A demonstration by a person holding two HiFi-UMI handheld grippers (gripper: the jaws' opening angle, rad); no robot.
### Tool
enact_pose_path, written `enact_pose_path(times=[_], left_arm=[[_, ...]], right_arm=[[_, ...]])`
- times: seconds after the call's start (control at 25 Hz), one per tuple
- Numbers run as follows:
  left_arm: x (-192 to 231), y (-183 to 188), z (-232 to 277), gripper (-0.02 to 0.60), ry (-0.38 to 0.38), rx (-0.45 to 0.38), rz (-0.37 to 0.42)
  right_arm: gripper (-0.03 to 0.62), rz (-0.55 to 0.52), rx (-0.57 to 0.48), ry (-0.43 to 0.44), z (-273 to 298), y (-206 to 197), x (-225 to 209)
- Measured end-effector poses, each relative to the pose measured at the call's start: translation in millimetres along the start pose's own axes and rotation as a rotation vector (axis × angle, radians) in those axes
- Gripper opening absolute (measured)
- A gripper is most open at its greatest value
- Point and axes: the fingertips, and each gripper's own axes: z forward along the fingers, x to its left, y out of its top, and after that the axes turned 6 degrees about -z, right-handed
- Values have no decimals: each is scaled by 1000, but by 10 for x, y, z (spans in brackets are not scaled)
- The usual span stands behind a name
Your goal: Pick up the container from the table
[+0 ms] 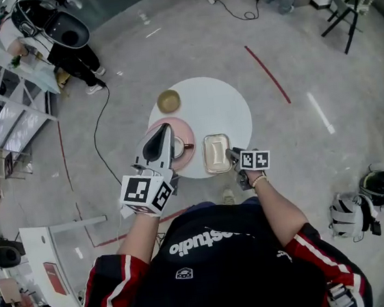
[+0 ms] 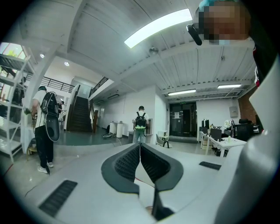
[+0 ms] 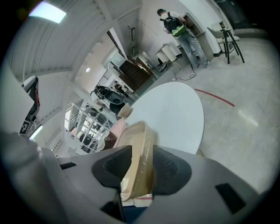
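- Your head camera looks steeply down on the round table (image 1: 223, 108) from high above.
- Your left gripper (image 2: 140, 148) view tilts up toward the ceiling (image 2: 131, 65), facing away from the table.
- Your right gripper (image 3: 141, 152) view sits close and looks across the table; it shares the table and the container (image 3: 139, 131) with the head view.

**Colours and patterns at the table**

Table (image 1: 225, 108): plain white. Container (image 1: 217, 153): beige, slightly translucent. Plate (image 1: 184, 129): pink. Bowl (image 1: 168, 101): olive-tan. Left gripper (image 1: 157, 138) and right gripper (image 3: 140, 168): pale grey, with black ribbed pads (image 3: 116, 168) (each cube (image 1: 145, 192) carries black-and-white square markers). Floor (image 1: 165, 42): mottled grey, crossed by a red line (image 1: 268, 74). Sleeves (image 1: 104, 290): black, striped red and white.
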Motion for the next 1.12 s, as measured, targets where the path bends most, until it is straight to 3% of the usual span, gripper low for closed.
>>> enact_pose_path(times=[0.52,1.12], left_arm=[[40,-4,-10,28,15,5,-5],[152,70,-67,28,4,7,-9]], right_arm=[[66,46,-15,20,11,45,19],[59,13,-67,-1,-44,190,147]])
